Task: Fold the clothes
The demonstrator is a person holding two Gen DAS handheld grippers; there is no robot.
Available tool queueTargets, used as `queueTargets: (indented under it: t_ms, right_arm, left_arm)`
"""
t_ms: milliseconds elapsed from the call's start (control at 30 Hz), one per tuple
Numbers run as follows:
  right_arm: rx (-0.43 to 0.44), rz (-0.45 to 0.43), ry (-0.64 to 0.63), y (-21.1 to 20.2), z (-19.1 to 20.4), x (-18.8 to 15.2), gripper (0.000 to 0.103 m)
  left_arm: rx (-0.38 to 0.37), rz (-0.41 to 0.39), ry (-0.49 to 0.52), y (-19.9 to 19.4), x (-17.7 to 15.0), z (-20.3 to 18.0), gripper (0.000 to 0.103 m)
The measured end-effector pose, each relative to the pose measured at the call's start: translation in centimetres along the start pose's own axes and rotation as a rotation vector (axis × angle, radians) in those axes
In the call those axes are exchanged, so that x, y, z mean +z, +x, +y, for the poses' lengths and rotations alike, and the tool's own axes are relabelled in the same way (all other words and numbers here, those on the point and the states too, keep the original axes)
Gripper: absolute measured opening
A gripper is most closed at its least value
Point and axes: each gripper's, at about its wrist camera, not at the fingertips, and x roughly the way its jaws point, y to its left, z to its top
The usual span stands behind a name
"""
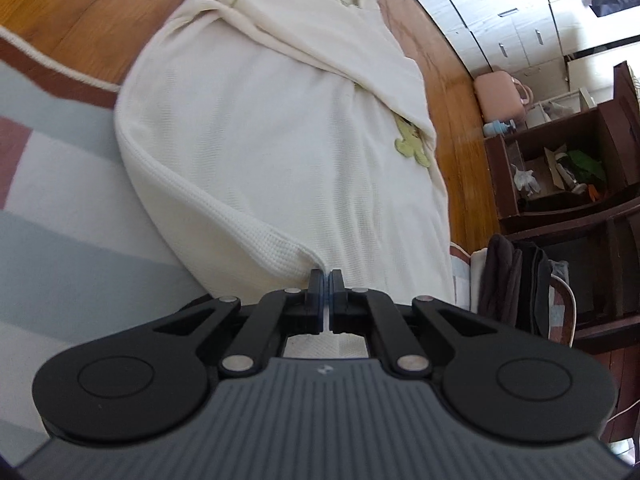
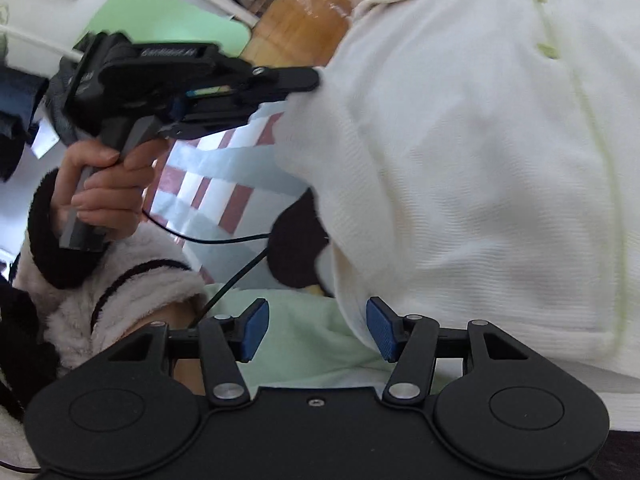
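Note:
A cream knit garment (image 1: 272,140) with a yellow-green patch (image 1: 412,142) lies over the striped rug and wood floor. My left gripper (image 1: 328,276) is shut on its near edge and lifts that edge. In the right wrist view the same garment (image 2: 460,168) fills the right side, and the left gripper (image 2: 316,78) grips its raised corner at upper left. My right gripper (image 2: 318,328) is open with blue pads (image 2: 256,330); the garment's lower edge hangs just beside its right pad.
A striped rug (image 1: 60,200) lies at left. Dark wooden shelves (image 1: 568,184) and folded dark clothes (image 1: 516,284) stand at right, white cabinets (image 1: 500,20) behind. My hand (image 2: 104,188), a black cable (image 2: 224,240) and a pale green cloth (image 2: 304,344) show in the right wrist view.

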Motion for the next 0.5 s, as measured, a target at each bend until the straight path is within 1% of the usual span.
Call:
queueTargets:
  t_ms: [100,200,300,333,367,400,433,467,500]
  right_arm:
    - [-0.066,-0.031,-0.068,0.9,1.6,0.6,0.061]
    - [-0.086,-0.029,-0.118,2.0,2.0,1.3,0.061]
    - [-0.102,-0.041,-0.16,3.1,2.1,1.9,0.061]
    - [-0.093,-0.043,-0.173,3.5,2.2,2.0,0.06]
    - [-0.069,-0.036,-0.189,3.7,2.5,2.1,0.055]
    - [-0.039,-0.023,-0.208,3.8,2.9,2.1,0.054]
    - [-0.01,-0.009,-0.226,3.9,3.4,2.0,0.053]
    - [0.021,0.006,-0.239,3.7,4.0,1.8,0.053]
    - [0.048,0.016,-0.241,3.3,4.3,1.5,0.053]
  left_arm:
    - [0.005,0.024,-0.057,0.0,-0.3,1.3,0.002]
    - [-0.003,0.048,-0.113,0.0,-0.5,2.5,0.002]
    - [-0.011,0.064,-0.13,0.1,-0.6,2.9,0.002]
    - [-0.01,0.071,-0.128,0.2,-0.7,2.9,0.003]
    - [-0.006,0.079,-0.126,0.3,-0.8,2.8,0.003]
    - [0.001,0.089,-0.124,0.4,-1.0,2.7,0.003]
    - [0.01,0.102,-0.118,0.4,-1.2,2.7,0.007]
    - [0.021,0.116,-0.111,0.5,-1.5,2.7,0.014]
    - [0.037,0.129,-0.101,0.5,-1.8,2.7,0.019]
